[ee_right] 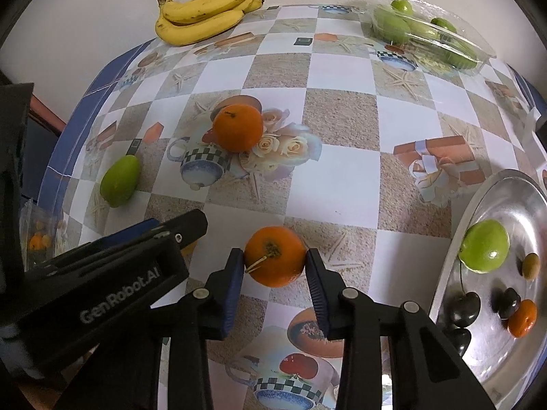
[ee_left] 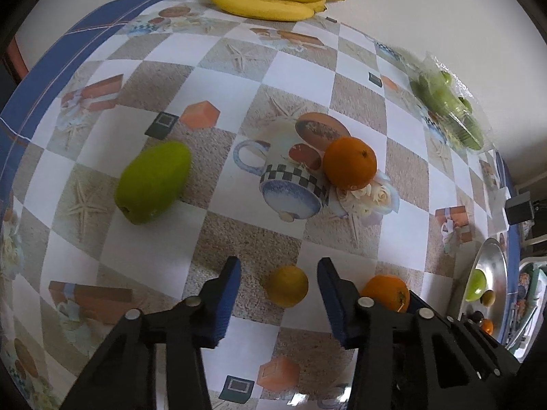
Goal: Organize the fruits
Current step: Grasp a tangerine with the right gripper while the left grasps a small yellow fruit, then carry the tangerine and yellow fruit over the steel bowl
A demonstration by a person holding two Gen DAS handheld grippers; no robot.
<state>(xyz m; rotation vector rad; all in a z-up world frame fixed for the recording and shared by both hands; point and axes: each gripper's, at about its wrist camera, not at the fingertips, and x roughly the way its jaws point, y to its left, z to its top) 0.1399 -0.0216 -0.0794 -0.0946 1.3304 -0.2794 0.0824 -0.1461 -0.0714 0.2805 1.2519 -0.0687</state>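
Right gripper (ee_right: 275,266) pinching the near orange (ee_right: 275,256) between both pads, left gripper (ee_left: 278,294) straddling a lemon (ee_left: 287,285) ungripped; round fruit risks rolling free on lifting.

A glossy metal tray (ee_right: 495,198), a clear plastic punnet (ee_right: 444,39) and an apparently smooth printed oilcloth (ee_right: 342,109) are seen.

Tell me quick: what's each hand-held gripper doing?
Left hand-held gripper: open around the small yellow fruit, pads not touching.
Right hand-held gripper: closed on an orange.
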